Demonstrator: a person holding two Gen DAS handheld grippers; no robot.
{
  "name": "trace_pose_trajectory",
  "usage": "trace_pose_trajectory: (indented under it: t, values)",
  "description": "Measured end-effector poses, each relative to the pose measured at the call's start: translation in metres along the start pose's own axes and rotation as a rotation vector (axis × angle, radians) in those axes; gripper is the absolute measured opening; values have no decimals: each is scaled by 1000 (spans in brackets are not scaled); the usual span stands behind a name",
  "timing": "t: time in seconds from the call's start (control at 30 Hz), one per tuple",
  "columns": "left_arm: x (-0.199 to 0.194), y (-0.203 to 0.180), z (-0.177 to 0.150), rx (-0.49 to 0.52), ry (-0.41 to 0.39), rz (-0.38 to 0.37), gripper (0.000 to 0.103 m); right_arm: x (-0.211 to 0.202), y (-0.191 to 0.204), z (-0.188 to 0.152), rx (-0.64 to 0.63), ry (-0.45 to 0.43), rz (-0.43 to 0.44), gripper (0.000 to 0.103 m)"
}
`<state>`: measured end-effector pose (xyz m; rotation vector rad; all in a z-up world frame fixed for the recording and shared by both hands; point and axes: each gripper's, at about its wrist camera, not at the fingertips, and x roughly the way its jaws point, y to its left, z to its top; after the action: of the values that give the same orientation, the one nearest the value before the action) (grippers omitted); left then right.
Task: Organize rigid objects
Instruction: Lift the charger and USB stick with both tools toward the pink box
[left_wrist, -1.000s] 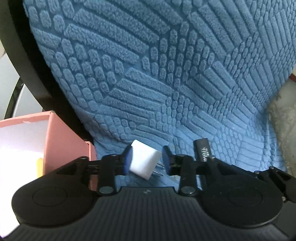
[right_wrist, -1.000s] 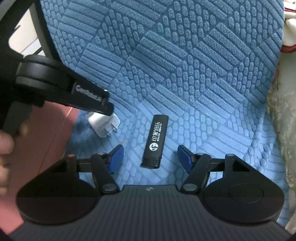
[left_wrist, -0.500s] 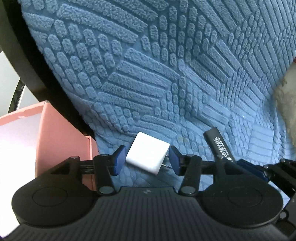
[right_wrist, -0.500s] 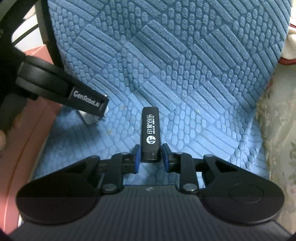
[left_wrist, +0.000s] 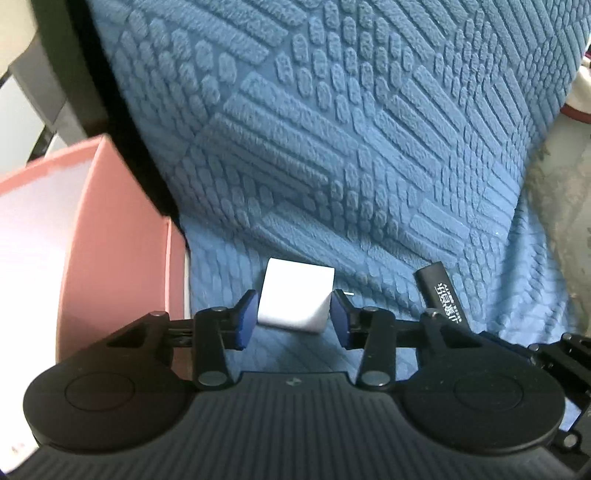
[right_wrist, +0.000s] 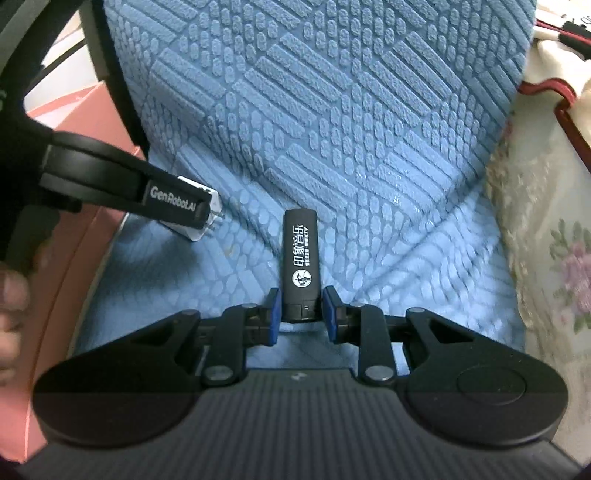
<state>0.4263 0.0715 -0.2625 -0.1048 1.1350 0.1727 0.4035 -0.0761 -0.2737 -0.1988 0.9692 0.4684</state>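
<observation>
A white charger plug (left_wrist: 295, 299) sits square between the blue pads of my left gripper (left_wrist: 293, 317), low on the blue cushion (left_wrist: 332, 147). Its jaws are closing, and both pads meet the plug's sides. In the right wrist view, the plug (right_wrist: 207, 225) peeks out from under that gripper's fingers (right_wrist: 170, 199), prongs pointing right. My right gripper (right_wrist: 300, 314) is shut on the lower end of a black lighter (right_wrist: 299, 258) with white print, which points away from me. The lighter (left_wrist: 439, 291) also shows at the right in the left wrist view.
A pink box (left_wrist: 110, 240) stands against the cushion's left side, its wall right beside the plug; it shows in the right wrist view too (right_wrist: 85, 110). Floral fabric (right_wrist: 554, 258) borders the cushion on the right. A person's hand (right_wrist: 11, 314) is at the left edge.
My right gripper went from open around the lighter to shut on its end. The left jaws widened, then drew back in, and the plug turned from tilted to square between them.
</observation>
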Motion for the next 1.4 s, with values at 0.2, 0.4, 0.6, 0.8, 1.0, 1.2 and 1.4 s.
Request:
trace_pose_trajectory:
  t: [0.2,0.4,0.6,0.8,1.0,1.2,1.4]
  values:
    - [-10,-12,-30,14,18,-19,48,-13,-10,-11,50,22,30,27]
    - [-21,-11,-37,-9,24,-49,48,-31,-10,-39,85,21,28,27]
    - [-41,-18,-49,31,26,-31,48,-46,-10,-64,179,14,47,27]
    - [-53,-29,-71,61,6,-28,47,-59,-14,-82,243,7,34,27]
    - [-69,-38,-96,48,-11,-62,47,-63,-15,-92,272,4,33,27]
    - [-78,-47,-119,60,-34,-64,47,-61,-24,-92,324,13,28,27]
    - [-81,-39,-126,11,-52,-119,47,-60,-32,-89,381,18,73,28]
